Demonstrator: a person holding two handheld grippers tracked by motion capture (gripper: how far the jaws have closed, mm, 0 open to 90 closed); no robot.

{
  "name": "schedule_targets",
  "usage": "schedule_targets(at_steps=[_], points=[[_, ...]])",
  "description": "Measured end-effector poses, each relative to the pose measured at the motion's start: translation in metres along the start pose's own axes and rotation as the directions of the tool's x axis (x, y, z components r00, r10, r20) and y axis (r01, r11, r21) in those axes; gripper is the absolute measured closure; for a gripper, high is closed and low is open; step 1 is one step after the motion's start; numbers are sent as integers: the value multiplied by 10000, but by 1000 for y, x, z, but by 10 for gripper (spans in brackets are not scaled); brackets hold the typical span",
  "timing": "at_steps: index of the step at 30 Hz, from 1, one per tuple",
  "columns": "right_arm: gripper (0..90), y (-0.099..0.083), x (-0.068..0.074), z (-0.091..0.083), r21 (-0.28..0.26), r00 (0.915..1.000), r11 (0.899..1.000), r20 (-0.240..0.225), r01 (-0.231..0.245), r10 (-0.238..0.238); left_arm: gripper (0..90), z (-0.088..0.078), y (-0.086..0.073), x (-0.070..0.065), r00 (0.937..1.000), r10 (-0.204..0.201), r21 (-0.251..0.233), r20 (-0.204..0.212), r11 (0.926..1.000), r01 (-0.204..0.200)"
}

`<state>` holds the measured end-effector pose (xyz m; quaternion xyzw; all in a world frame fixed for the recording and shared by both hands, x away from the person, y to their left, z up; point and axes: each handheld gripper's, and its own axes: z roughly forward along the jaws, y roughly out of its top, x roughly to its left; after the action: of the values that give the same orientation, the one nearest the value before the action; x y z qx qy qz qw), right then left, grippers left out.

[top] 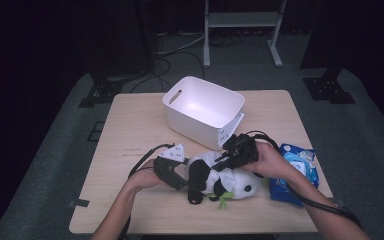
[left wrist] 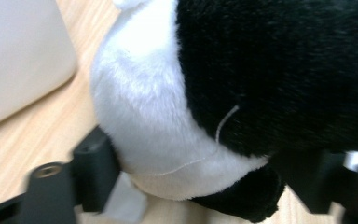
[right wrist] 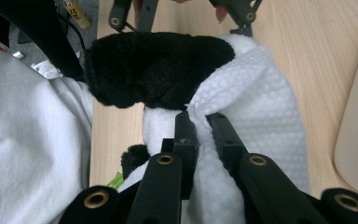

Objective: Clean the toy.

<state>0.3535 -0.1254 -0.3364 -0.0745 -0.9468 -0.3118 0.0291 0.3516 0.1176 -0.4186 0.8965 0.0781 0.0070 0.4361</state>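
My right gripper (right wrist: 200, 119) is pinched on the white cloth (right wrist: 261, 93) draped over the panda plush (top: 220, 180) on the tabletop (top: 130, 130); my left gripper (left wrist: 191, 163) squeezes its body. Tugging could slip the cloth free.

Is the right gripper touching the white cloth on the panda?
Touching. The right gripper view shows the right gripper with its jaws pinched shut on a fold of the white cloth draped over the panda.
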Motion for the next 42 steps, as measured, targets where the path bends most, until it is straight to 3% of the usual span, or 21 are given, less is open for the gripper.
schedule_targets(at_steps=[4,7,14,19,22,26,33,37,41,42], points=[[821,2,0,-3,-140,10000,9999,6,13,-13,348,-5,5,-3,9997,79,190,-216,9998,-75],[818,5,2,-6,-236,9999,9997,99,80,-78,354,-12,13,-5,9990,101,541,-446,9985,-77],[818,20,7,-16,-689,9992,9968,113,395,-388,358,-39,40,-10,9930,638,1470,-996,9879,-487],[819,40,16,-21,-1135,9968,9904,-54,792,-803,364,-45,57,-15,9878,1114,1956,-1085,9767,-886],[819,55,21,-23,-1361,9937,9846,-71,1100,-1120,368,-45,66,-18,9869,1294,1995,-962,9739,-1083],[820,65,25,-19,-1003,9919,9870,-51,1257,-1269,370,-42,75,-20,9829,1620,2221,-878,9650,-1392],[823,48,19,-22,-1053,9958,9905,-134,882,-901,335,-32,72,-17,9907,1187,1686,-665,9800,-1061],[822,41,18,-24,-1058,9965,9909,-72,827,-839,254,-26,70,-15,9938,918,1344,-632,9875,-827],[822,35,19,-26,-730,9966,9940,114,816,-810,165,-20,61,-12,9978,531,731,-407,9961,-501],[822,34,19,-25,-608,9967,9949,186,801,-791,156,-16,59,-11,9978,563,787,-336,9955,-535]])
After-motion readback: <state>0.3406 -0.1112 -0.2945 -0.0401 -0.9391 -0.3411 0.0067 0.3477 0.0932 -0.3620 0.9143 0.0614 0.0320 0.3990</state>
